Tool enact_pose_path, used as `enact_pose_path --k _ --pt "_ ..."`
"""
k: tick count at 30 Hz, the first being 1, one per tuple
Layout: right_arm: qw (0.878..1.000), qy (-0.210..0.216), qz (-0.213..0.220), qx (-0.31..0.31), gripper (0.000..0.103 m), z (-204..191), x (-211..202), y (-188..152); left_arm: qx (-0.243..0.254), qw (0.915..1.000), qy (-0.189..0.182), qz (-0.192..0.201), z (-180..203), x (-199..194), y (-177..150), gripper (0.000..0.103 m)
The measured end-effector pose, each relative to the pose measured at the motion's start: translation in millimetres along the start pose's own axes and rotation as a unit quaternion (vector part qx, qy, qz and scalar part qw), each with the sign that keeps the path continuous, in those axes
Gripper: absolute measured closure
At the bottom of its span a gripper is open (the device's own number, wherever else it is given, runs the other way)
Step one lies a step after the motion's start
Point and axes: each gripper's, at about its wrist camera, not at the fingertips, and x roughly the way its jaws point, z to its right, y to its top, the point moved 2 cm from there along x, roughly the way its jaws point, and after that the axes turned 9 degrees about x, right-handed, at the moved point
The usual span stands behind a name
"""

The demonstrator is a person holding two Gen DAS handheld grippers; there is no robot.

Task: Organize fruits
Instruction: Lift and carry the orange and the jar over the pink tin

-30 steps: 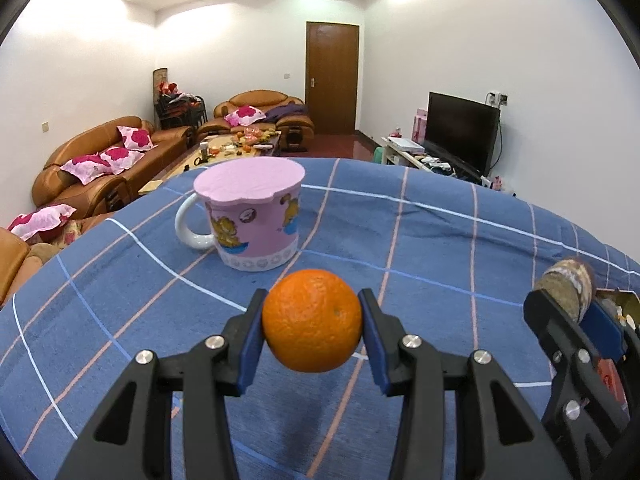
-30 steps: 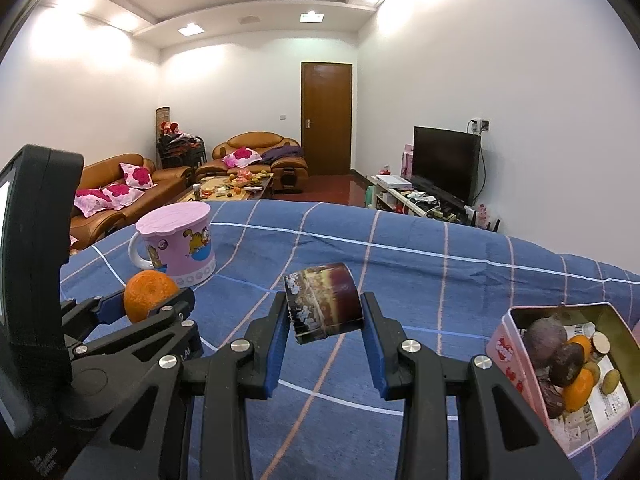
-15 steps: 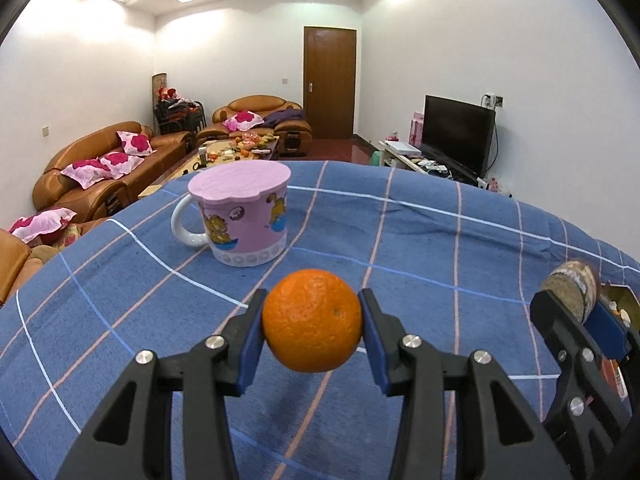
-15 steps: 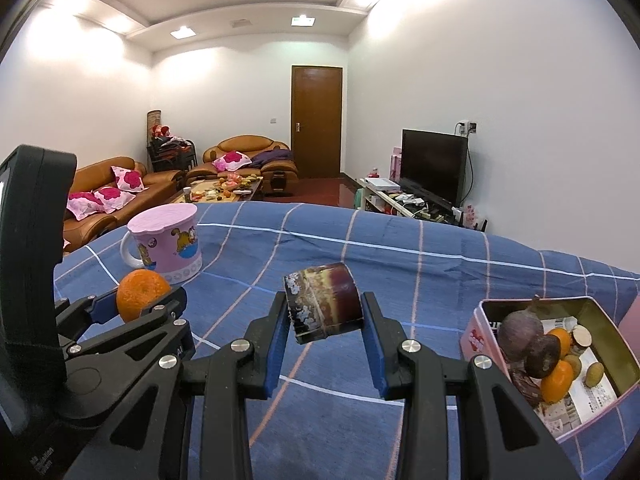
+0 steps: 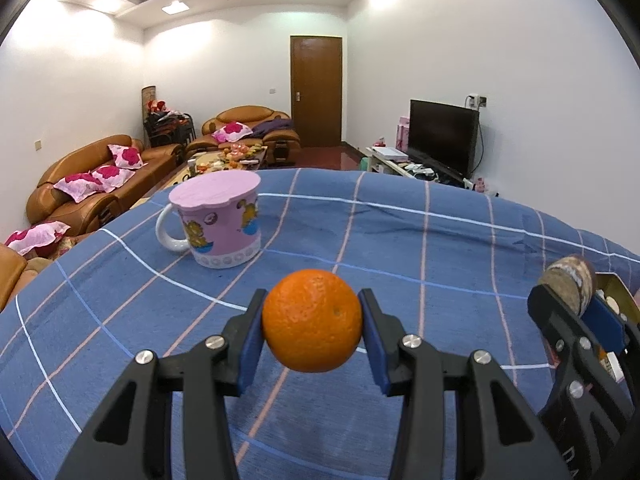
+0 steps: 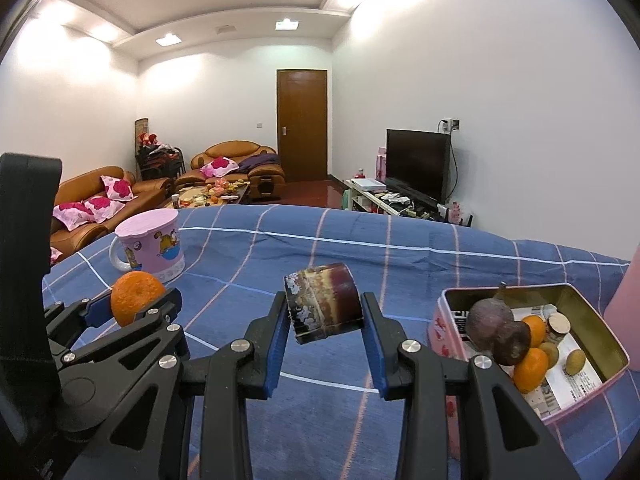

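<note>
- Left wrist view: the left gripper (image 5: pixel 312 332) has its fingers (image 5: pixel 252 336) pressed on both sides of an orange (image 5: pixel 312 320), which is lifted clear of the blue checked cloth (image 5: pixel 400 248) on the table.
- Beyond those fingertips and a little to their left stands a pink mug (image 5: pixel 218 220) with a pink lid and white handle, resting on the cloth.
- Right wrist view: the right gripper (image 6: pixel 324 320) has its fingers (image 6: pixel 374 344) clamped on a short dark sugarcane piece (image 6: pixel 324 302), tilted and held above the cloth.
- To the right of these fingers sits an open pink tin (image 6: pixel 444 328) with several fruits inside: dark round ones, oranges, small green-brown ones.
- The left gripper with its orange shows just to the left.
</note>
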Motion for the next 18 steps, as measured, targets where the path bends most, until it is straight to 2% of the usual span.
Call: enact_pose_path --k 6,18 --pt "1.0 -0.002 0.001 0.022 0.066 14 -5 0 0.015 0.9998 -0.013 0.008 13 -4 1 0.056" --pt "1.0 -0.016 0.015 0.017 0.066 35 -23 -1 0.029 0.9989 -0.032 0.019 41 -16 1 0.056"
